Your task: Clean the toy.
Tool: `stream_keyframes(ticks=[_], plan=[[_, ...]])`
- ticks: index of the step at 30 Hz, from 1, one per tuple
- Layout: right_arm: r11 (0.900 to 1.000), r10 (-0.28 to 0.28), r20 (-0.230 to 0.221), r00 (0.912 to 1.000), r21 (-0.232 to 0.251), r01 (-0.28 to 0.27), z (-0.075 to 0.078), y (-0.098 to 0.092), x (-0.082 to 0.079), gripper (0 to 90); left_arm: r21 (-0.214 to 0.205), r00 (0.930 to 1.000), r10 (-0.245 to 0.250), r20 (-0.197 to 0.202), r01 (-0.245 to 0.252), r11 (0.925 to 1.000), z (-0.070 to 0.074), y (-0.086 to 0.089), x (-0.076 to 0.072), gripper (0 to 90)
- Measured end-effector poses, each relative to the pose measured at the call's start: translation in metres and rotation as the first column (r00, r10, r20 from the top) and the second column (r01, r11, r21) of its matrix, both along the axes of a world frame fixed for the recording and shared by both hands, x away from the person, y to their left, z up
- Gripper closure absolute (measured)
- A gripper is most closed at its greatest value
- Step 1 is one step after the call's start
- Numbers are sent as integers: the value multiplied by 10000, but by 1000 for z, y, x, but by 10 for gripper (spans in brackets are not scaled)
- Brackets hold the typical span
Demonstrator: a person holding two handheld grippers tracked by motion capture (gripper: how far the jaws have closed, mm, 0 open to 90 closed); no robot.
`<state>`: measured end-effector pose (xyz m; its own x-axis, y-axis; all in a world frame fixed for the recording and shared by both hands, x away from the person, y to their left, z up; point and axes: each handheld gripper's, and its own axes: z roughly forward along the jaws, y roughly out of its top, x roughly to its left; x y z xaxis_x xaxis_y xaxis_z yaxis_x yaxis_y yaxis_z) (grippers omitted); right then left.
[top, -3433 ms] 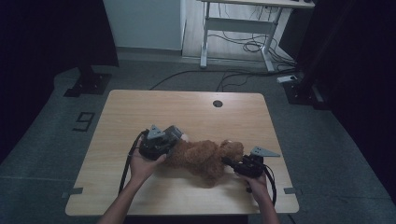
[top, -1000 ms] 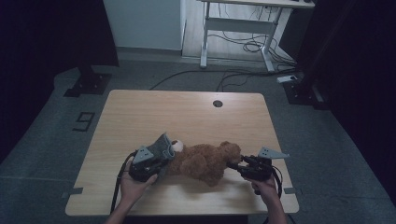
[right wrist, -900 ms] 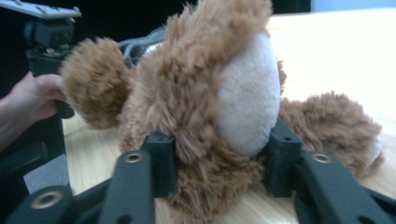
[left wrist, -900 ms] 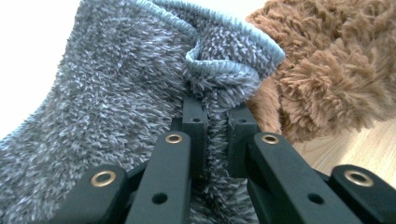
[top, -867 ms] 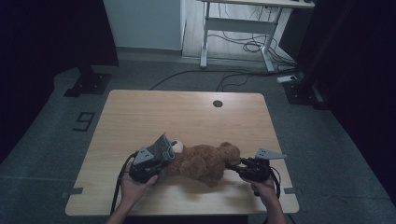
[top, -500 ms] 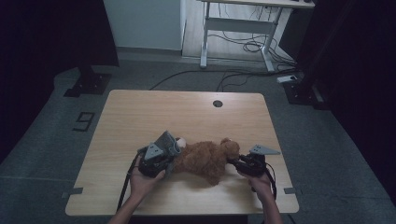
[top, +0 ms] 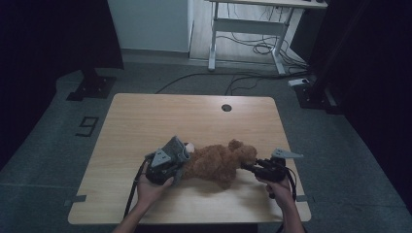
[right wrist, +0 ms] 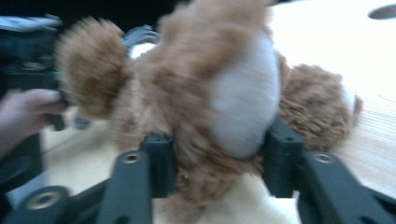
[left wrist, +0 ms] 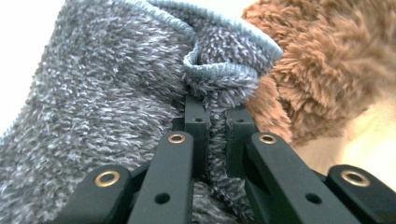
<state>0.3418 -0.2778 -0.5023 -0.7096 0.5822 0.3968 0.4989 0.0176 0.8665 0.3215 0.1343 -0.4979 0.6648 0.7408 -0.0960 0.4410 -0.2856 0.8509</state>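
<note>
Nearest the person's edge of the wooden table (top: 145,121), two hands come in from the bottom. The left claw (left wrist: 215,116) is clamped tight on a fold of the grey fuzzy sock (left wrist: 116,93), the fabric bunched between its jaws. The right claw (right wrist: 219,149) has just been opening; its jaws sit either side of the brown teddy bear (top: 218,162) at a pale patch. That view is blurred, so whether the pads press the fur is hard to say — they seem to touch it.

The bear lies on its side on the near half of the table, between the two claws, its left end inside the sock's mouth. How deep it goes in is hidden by the sock.

Farther off the tabletop lies bare, with a round cable hole (top: 226,108) near the far edge. Beyond — grey floor with a marking (top: 87,126), a white desk frame (top: 243,29) with loose cables (top: 257,48), cut off by the top of the high view, and dark stands at both sides.
</note>
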Motion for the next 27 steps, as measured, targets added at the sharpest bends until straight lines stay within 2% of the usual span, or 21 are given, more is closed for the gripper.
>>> stream_keyframes(ticks=[2,4,5,7,9,12,13,14,17,21,23,24,25,27], plan=[[9999,-14,256,9997,172,10,8,-9,-12,466,59,10000,-20,62,20,10000,-1,2,-5,827],[9948,-271,476,9985,989,223,20,-24,-22,449,-144,9999,-98,-47,97,9998,-2,6,-9,827],[9930,-407,564,9976,1127,341,27,-31,-24,438,-209,9999,-135,-76,133,9997,-3,7,-11,826],[9951,-680,741,9949,773,622,42,-36,-25,416,-227,9998,-164,-66,162,9996,-3,8,-13,826],[9966,-720,807,9941,457,685,54,-34,-21,395,-291,9997,-220,-76,217,9993,-4,9,-19,825],[9993,-374,534,9979,-8,375,59,-17,-9,368,-333,9995,-297,-126,293,9990,-6,11,-25,824],[9993,-374,534,9979,-8,375,59,-17,-9,368,-333,9995,-297,-126,293,9990,-6,11,-25,823],[9993,34,214,9998,-379,-25,54,0,-2,330,-387,9991,-373,-190,366,9986,-7,12,-28,823],[9959,469,-82,9989,-774,-474,41,28,-1,263,-412,9981,-514,-348,500,9979,-8,14,-32,823],[9813,1162,-481,9921,-1489,-1221,20,58,-6,234,-417,9965,-665,-512,644,9971,-9,16,-35,822],[9710,1230,-735,9897,-1970,-1353,7,69,-8,214,-410,9960,-705,-552,683,9968,-10,16,-36,822],[9709,1203,-859,9890,-1978,-1353,1,72,-8,207,-398,9955,-720,-617,696,9968,-11,17,-38,822],[9749,1060,-851,9907,-1872,-1204,-3,74,-9,209,-398,9955,-720,-617,696,9968,-11,17,-38,822],[9735,874,-779,9931,-2049,-1018,-7,77,-12,232,-411,9953,-729,-643,704,9967,-13,17,-40,822]])
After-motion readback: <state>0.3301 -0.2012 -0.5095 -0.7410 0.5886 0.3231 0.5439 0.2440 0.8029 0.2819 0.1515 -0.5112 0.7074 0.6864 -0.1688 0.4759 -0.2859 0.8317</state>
